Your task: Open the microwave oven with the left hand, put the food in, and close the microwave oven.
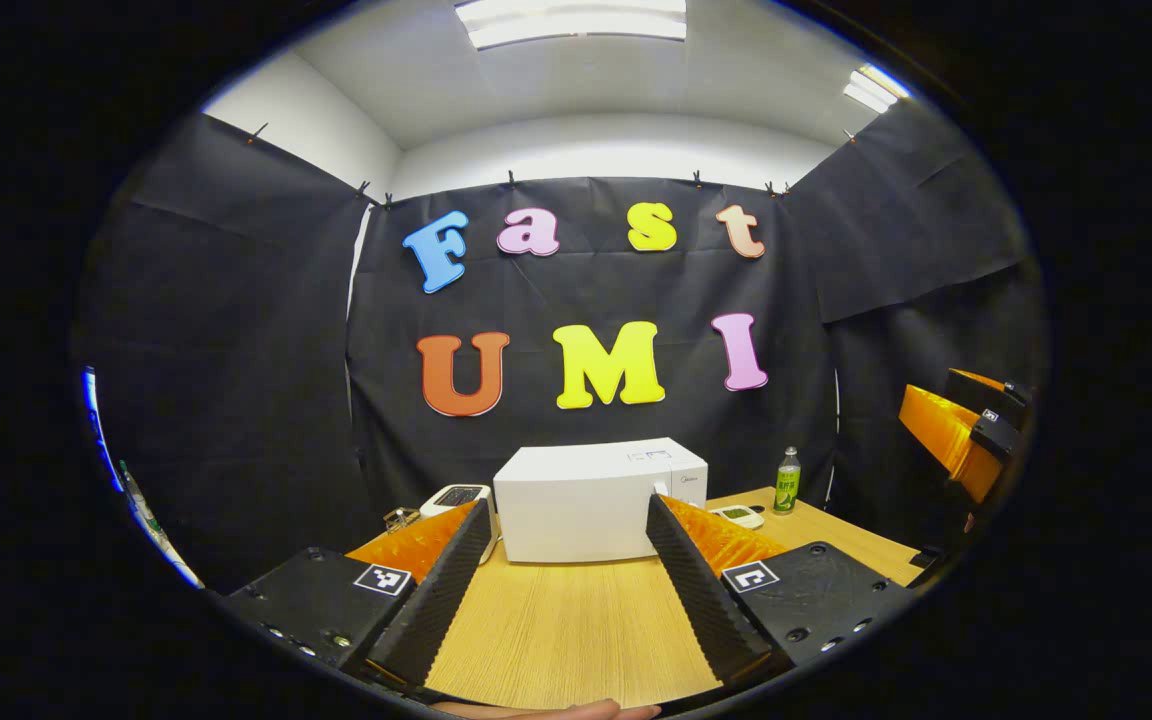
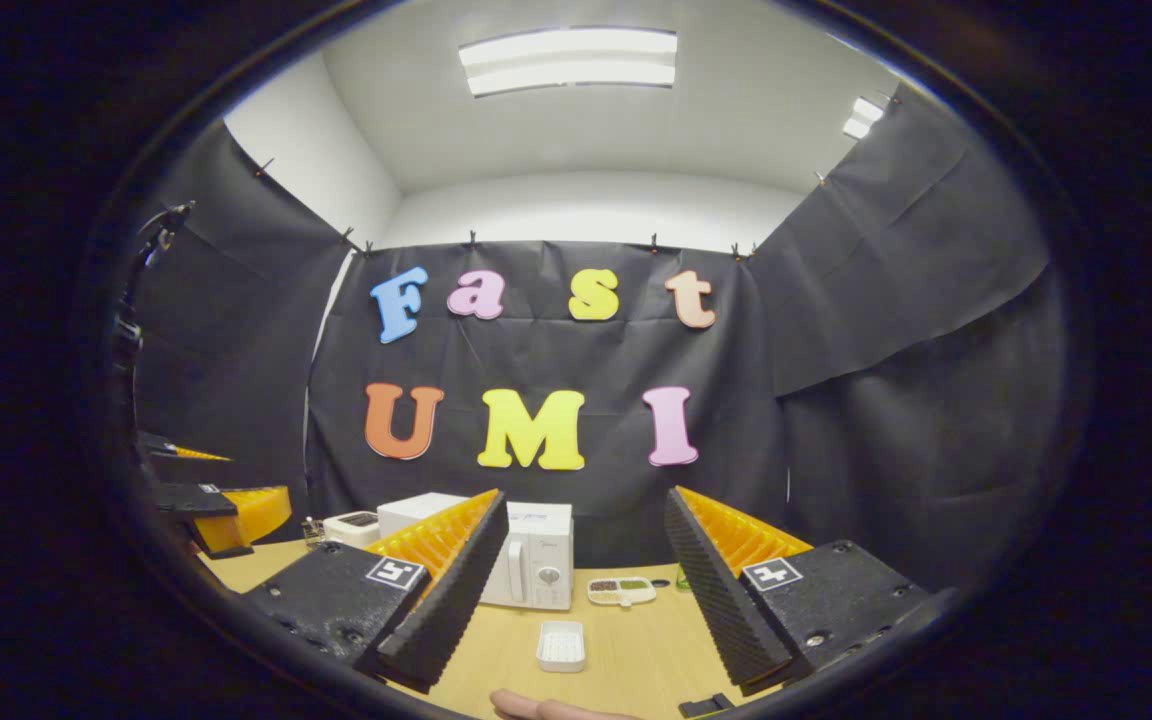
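Both my grippers are spread wide and hold nothing: the left gripper (image 1: pixel 566 590) hangs over the bare table (image 1: pixel 556 620), facing the microwave (image 1: pixel 591 497), whose door is closed. From the right gripper (image 2: pixel 581 590) I see the microwave's handle side, with a white tray (image 2: pixel 561 645) on the table in front of it and a divided dish (image 2: pixel 621 590) just right of the oven.

No text is legible (the microwave (image 1: pixel 600 497) bears only a blurred mark).

Matt wood-grain table (image 1: pixel 576 620), smooth white microwave oven (image 1: pixel 586 500), ribbed black pads (image 1: pixel 696 575) on the tongs.
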### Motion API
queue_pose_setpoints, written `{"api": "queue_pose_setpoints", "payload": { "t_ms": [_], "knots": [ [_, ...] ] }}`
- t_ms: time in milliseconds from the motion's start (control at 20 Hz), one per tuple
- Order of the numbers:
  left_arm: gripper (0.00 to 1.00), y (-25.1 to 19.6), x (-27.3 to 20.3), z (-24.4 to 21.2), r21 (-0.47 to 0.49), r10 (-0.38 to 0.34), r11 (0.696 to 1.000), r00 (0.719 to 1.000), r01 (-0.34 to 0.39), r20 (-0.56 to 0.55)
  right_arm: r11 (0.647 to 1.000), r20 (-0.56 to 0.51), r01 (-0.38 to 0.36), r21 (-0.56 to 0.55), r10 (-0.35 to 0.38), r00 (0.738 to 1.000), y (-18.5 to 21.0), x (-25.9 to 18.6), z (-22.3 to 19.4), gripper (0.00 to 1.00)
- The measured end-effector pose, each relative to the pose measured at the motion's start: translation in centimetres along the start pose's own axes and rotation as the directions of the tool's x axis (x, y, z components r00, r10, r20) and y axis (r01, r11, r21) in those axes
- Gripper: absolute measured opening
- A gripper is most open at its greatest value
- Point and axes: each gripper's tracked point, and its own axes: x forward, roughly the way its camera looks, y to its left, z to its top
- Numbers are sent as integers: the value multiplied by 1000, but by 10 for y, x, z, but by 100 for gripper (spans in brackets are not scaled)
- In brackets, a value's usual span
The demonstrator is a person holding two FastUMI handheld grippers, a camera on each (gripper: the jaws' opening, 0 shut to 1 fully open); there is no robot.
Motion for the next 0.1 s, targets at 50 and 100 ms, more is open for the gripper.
{"api": "queue_pose_setpoints", "payload": {
  "t_ms": [50, 100],
  "knots": [
    [97, -4, -1, -1, -6, -8, 1000, 1000, 8, -1, 1000, 0, 3, 2, -3, 1000, -1, 0, 0, 96],
    [96, -4, -2, -1, -6, -11, 1000, 1000, 11, -2, 1000, 0, 6, 2, -6, 1000, -2, 1, 0, 96]
  ]
}}
